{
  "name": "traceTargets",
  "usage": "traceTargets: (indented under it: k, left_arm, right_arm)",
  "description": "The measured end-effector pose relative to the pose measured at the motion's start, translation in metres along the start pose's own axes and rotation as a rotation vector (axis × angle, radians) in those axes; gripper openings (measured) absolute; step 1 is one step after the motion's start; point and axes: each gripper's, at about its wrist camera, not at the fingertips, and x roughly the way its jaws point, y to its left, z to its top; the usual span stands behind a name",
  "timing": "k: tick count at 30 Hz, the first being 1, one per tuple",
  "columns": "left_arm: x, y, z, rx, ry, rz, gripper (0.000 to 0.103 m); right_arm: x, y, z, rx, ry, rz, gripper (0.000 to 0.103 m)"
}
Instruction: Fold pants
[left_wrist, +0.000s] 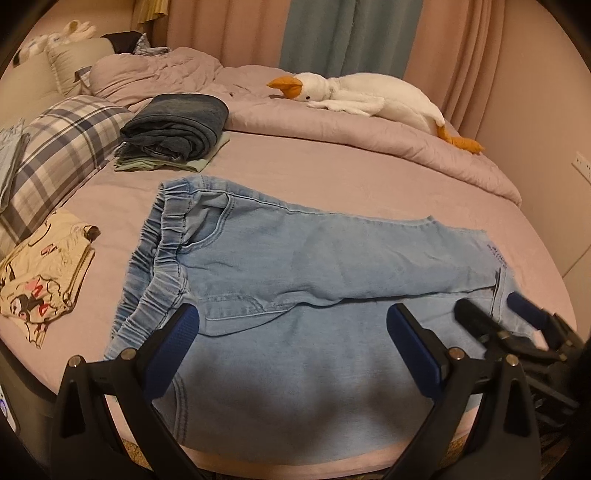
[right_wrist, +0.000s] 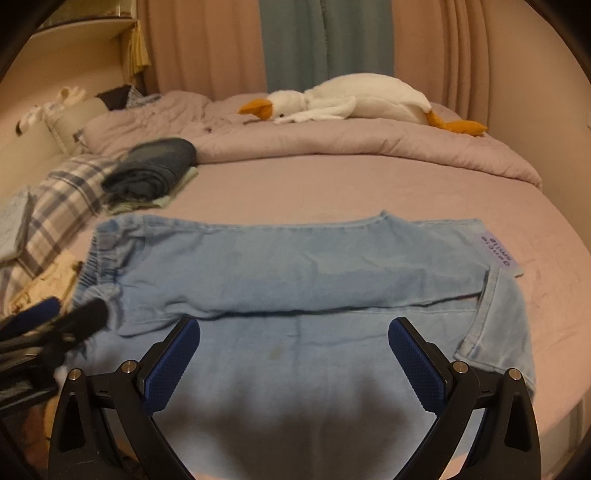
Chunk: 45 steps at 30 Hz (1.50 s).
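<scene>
Pale denim jeans (left_wrist: 314, 258) lie flat across the bed (left_wrist: 332, 166), one leg folded over the other, ready for the next fold; left gripper (left_wrist: 291, 325) and right gripper (right_wrist: 293, 338) hover above, fingers apart, holding nothing.

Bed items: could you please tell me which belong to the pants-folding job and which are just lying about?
Belong to the job:
light blue denim pants, spread flat
left gripper, open
right gripper, open

Just lying about:
white plush goose
folded dark blue jeans
plaid pillow
cream cartoon-print garment
</scene>
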Motion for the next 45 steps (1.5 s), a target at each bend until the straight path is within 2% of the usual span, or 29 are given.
traceTargets:
  k: [4,7,10,14,19,21,25,27,28,29,32,35,37,42,45]
  left_arm:
    - [0.004,0.008,0.003,0.015,0.007,-0.029,0.101]
    - [0.014,0.018,0.006,0.026,0.031,-0.013,0.1]
    - [0.024,0.031,0.008,0.01,0.057,-0.017,0.095]
    - [0.041,0.048,0.006,-0.002,0.078,-0.004,0.089]
    - [0.07,0.072,-0.001,0.004,0.148,0.062,0.074]
    - [0.077,0.082,-0.002,-0.007,0.159,0.074,0.074]
    - [0.086,0.092,-0.004,0.011,0.173,0.1,0.074]
    - [0.088,0.097,-0.005,0.02,0.18,0.116,0.073]
    - [0.089,0.1,-0.005,0.021,0.181,0.122,0.073]
    - [0.089,0.103,-0.006,0.017,0.18,0.122,0.073]
    - [0.09,0.117,-0.004,-0.022,0.184,0.119,0.072]
    - [0.088,0.119,-0.004,-0.021,0.194,0.125,0.072]
    - [0.087,0.121,-0.007,0.012,0.192,0.224,0.068]
    - [0.084,0.143,-0.013,-0.071,0.222,0.152,0.067]
    - [0.082,0.144,-0.011,-0.07,0.222,0.151,0.067]
  right_arm:
    - [0.002,-0.015,0.002,0.08,0.019,0.023,0.102]
    - [0.007,-0.027,-0.003,0.155,0.043,0.032,0.098]
    - [0.018,-0.037,-0.012,0.208,0.099,0.032,0.088]
    - [0.034,-0.05,-0.025,0.243,0.176,-0.01,0.075]
    - [0.051,-0.08,-0.044,0.296,0.266,-0.079,0.075]
    - [0.056,-0.097,-0.051,0.323,0.293,-0.125,0.075]
    - [0.045,-0.15,-0.052,0.368,0.243,-0.355,0.075]
    - [0.037,-0.185,-0.056,0.437,0.227,-0.44,0.073]
    - [0.032,-0.201,-0.058,0.482,0.23,-0.442,0.069]
    - [0.028,-0.213,-0.061,0.522,0.233,-0.435,0.058]
    - [0.006,-0.24,-0.065,0.591,0.208,-0.485,0.054]
    - [-0.009,-0.251,-0.067,0.658,0.174,-0.396,0.054]
    - [-0.013,-0.252,-0.065,0.676,0.177,-0.383,0.054]
    - [-0.028,-0.247,-0.062,0.66,0.136,-0.365,0.054]
    - [-0.038,-0.246,-0.055,0.692,0.076,-0.304,0.054]
